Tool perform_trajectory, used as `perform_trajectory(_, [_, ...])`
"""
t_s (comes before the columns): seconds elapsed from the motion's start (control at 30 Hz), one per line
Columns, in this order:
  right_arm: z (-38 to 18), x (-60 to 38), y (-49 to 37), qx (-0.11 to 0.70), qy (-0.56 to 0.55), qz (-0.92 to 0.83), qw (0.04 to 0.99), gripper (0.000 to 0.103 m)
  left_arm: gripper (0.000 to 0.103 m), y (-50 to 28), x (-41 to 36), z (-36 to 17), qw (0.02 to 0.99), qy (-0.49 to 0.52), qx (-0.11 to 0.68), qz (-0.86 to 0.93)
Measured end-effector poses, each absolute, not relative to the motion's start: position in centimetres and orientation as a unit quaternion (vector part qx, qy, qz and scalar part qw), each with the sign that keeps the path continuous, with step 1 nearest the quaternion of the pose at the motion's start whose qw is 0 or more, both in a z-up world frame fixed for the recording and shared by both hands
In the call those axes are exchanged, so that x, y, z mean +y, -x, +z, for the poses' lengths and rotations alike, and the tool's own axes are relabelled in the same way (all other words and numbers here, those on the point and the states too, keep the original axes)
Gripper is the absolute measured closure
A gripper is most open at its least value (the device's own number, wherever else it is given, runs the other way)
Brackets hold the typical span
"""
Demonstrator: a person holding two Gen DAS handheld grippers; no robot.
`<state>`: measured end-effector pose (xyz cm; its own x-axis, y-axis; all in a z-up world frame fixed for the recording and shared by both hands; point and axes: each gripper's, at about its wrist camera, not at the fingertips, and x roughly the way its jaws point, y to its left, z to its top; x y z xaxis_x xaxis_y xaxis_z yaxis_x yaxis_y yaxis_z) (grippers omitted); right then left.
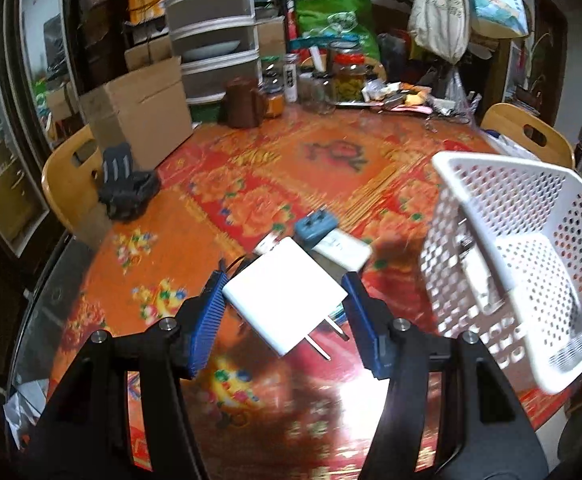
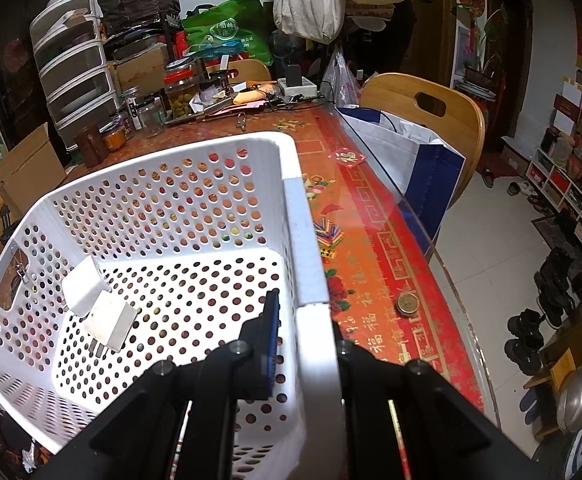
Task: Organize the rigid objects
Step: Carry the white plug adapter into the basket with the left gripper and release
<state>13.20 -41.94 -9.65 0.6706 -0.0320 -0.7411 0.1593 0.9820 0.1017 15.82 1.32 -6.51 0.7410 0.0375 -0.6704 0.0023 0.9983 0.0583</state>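
The left claw (image 1: pixel 285 304) is clamped on a white plug (image 1: pixel 283 296), its blue pads (image 1: pixel 211 312) pressing the plug's two sides. The plug sits tilted between the fingers, held above the desk (image 1: pixel 251 184), with its two metal prongs pointing down and toward the camera. Just beyond it on the desk lie a teal adapter (image 1: pixel 316 227) and a white block (image 1: pixel 343 252), touching each other.

The right claw (image 2: pixel 305 336) is clamped on the near wall of a white basket (image 2: pixel 163 208), one finger inside and the other outside the rim. The basket hangs tilted; in the left view it is to the right of the plug, near but not touching. Inside it, against the left wall, rest two white chargers (image 2: pixel 95 300), one overlapping the other, prongs showing on the lower one.

A coin (image 2: pixel 407 303) lies on the desk to the right of the basket. A cardboard box (image 1: pixel 143 116) and a black holder (image 1: pixel 125 184) stand at the desk's far left.
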Motion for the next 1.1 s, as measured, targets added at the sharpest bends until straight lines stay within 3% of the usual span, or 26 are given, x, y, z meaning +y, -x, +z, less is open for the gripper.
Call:
perform_trajectory(0.5, [-9.6, -42.0, -13.1, 0.4, -0.079, -0.049, 0.912, 0.094, 0.047, -17.4, -6.9, -1.9, 0.934, -0.064, 0.35, -0.025])
perform_trajectory(1.1, [-9.6, -42.0, -13.1, 0.399, -0.082, -0.046, 0.912, 0.093, 0.047, -18.2, -15.7, -2.8, 0.904, -0.123, 0.396, -0.103])
